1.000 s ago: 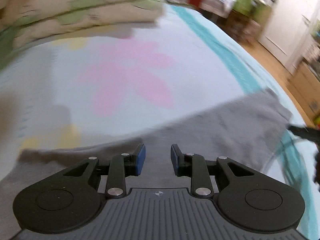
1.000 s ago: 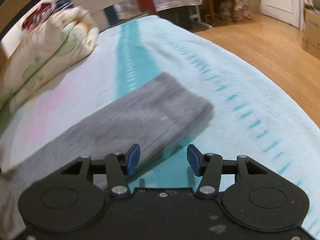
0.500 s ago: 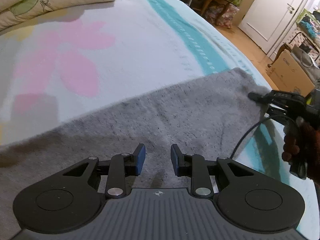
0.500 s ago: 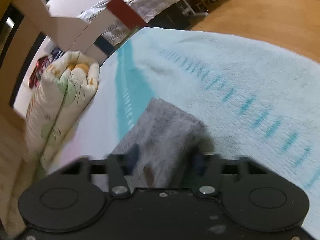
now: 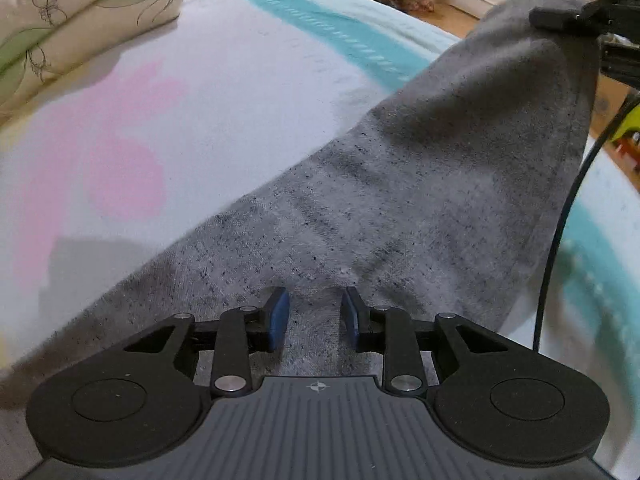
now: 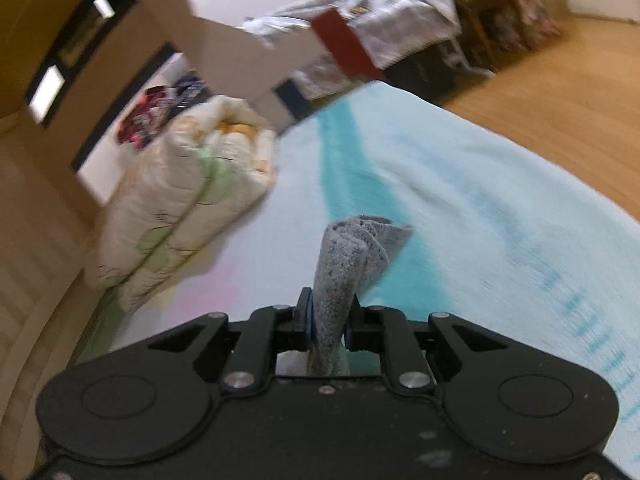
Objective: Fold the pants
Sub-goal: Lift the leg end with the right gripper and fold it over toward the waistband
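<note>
Starting nearest: hovering the left gripper right over the near stretch of the grey pants, jaws standing apart, pinching nothing, with cloth just showing through the gap. Clamping the right gripper on the far end of the pants, jaws closed tight on a bunched wad of fabric. Holding that end up off the bed, with the rest lying flat across it.

Reading this step as carrying the raised end over toward the near end for a fold. Doing it well probably means:
- pinning the near part down with the left gripper to stop any sliding
- bringing the held end across low and straight
- lining up edge on edge before letting go
- steering clear of the black cable hanging just beside the cloth

Also worrying a bit about that bunched bite, likely making for a crooked crease.

Now the hard-to-see bits. Not seeing the near end of the pants at all, cut off under the left gripper's body. Not telling waistband from leg hem on the raised end, or how many layers are sitting in the right jaws. Fighting motion blur in the right wrist view, so only roughly making out the folded quilt further up the bed and the clutter beyond it on the wooden floor.
</note>
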Tool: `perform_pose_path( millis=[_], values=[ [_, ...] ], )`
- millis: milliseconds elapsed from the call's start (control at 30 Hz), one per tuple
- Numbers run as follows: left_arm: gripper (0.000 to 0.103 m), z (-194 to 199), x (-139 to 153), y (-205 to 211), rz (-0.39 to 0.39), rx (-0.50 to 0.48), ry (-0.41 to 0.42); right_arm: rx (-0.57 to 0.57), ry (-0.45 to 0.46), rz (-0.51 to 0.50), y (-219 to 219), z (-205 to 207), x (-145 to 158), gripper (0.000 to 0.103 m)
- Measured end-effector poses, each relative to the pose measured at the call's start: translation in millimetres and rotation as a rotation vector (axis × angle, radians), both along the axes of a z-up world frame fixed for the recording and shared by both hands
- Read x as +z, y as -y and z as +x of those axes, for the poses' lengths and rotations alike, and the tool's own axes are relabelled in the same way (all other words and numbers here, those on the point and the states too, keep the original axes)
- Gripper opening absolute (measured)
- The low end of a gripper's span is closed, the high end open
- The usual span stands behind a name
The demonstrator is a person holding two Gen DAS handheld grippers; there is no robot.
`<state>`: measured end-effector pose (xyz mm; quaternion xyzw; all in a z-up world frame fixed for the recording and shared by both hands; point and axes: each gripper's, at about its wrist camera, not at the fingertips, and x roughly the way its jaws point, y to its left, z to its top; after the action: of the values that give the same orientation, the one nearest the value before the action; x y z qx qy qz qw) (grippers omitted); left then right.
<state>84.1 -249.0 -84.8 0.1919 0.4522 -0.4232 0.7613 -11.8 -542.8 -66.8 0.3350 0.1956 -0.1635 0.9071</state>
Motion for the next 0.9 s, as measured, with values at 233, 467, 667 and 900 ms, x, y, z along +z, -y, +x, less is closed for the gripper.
perform_pose_path(
  millis=[233,467,667,900],
  values=[
    [0.028,49,26,-87,-0.135,0.292,-0.123,0.240,0.036,-0.136,-85,35,66,0.016],
    [0.028,65,45,-196,-0.204,0.477,-0.094,0.609,0.005,-0.232,-240,84,57,0.017],
    [0.028,52,23,-251,-0.156,0.666,-0.125,0.756,-0.187,-0.285,-344,116,-27,0.021],
    [0.028,50,36,-267,-0.184,0.670,-0.081,0.802,-0.138,-0.204,-341,93,-23,0.054]
  ],
)
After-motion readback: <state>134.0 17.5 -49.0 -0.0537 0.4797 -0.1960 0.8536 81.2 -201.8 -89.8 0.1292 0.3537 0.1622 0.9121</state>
